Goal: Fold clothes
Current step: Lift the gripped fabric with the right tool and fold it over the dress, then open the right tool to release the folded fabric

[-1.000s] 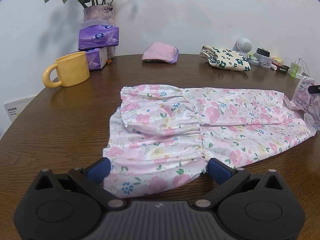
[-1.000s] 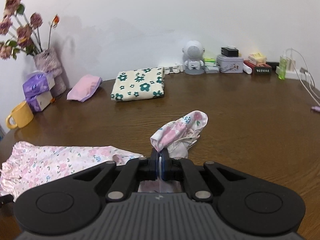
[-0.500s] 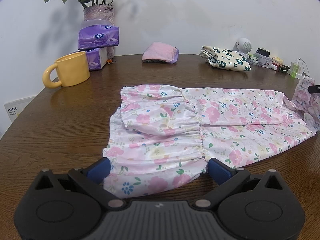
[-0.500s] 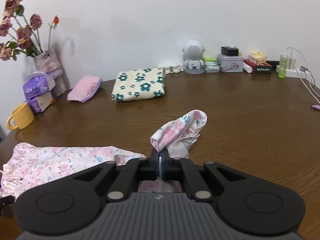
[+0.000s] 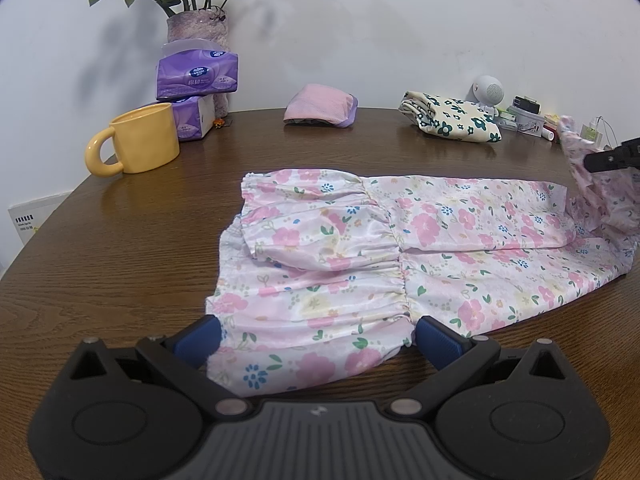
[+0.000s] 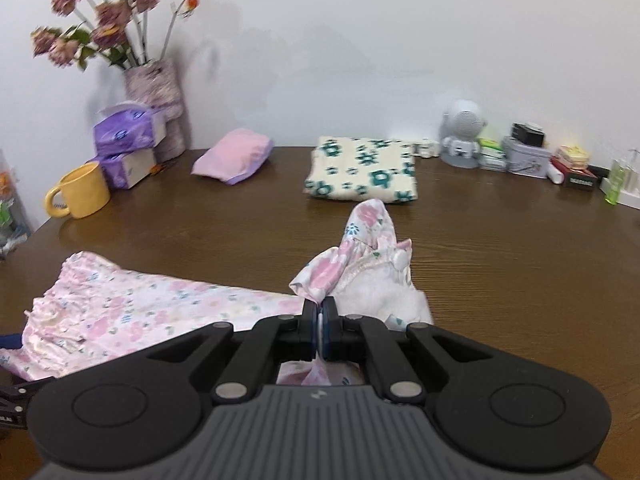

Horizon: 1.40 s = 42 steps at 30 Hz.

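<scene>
The round wooden table (image 5: pixel 120 272) is brown and shiny, with wood grain lines running across it. The pink flowered dress (image 5: pixel 360 248) is lying flat on it, made of thin, smooth, shiny cloth with gathered ruffles. Its long side is running left to right in the left wrist view, with the ruffled end pointing left toward the yellow mug (image 5: pixel 140 142) and the other end reaching to the right.

The left gripper (image 5: pixel 312 330) is sitting at the near edge of the dress with its jaws spread wide, one blue fingertip on each side of the cloth, holding nothing. The right gripper (image 6: pixel 319 322) is pinching the far right end of the dress, jaws squeezed tight on the cloth. That end is now lifted higher than half a second ago and is standing up in a bunch, and the right view has swung so the flowers and mug are nearer and blurry. The left gripper has not moved.

A folded cream cloth with green flowers (image 6: pixel 362 168) and a small folded pink cloth (image 6: pixel 234 156) are lying near the wall. Purple tissue packs (image 5: pixel 196 76) are stacked beside the fuzzy vase (image 5: pixel 198 30).
</scene>
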Each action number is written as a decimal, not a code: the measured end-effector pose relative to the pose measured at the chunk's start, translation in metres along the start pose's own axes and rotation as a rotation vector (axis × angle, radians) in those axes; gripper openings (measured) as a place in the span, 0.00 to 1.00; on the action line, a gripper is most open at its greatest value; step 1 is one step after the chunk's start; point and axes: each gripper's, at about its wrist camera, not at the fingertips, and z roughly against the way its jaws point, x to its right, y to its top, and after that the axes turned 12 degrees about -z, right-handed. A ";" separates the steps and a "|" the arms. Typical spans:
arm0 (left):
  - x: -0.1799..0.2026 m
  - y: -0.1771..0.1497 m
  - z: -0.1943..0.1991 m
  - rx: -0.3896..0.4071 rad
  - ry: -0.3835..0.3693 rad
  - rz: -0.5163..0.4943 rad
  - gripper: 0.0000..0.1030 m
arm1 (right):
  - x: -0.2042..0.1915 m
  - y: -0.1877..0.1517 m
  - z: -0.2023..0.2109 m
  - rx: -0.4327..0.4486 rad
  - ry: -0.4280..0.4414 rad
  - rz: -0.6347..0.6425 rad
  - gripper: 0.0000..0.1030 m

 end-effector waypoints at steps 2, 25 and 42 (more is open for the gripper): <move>0.000 0.000 0.000 0.000 0.000 0.000 1.00 | -0.012 -0.003 -0.005 -0.013 0.007 0.017 0.02; 0.000 0.000 0.000 0.000 0.000 0.000 1.00 | -0.038 -0.014 -0.027 -0.133 0.177 -0.134 0.41; 0.000 0.000 0.000 0.000 0.000 0.000 1.00 | 0.039 -0.004 0.029 -0.055 0.189 -0.182 0.27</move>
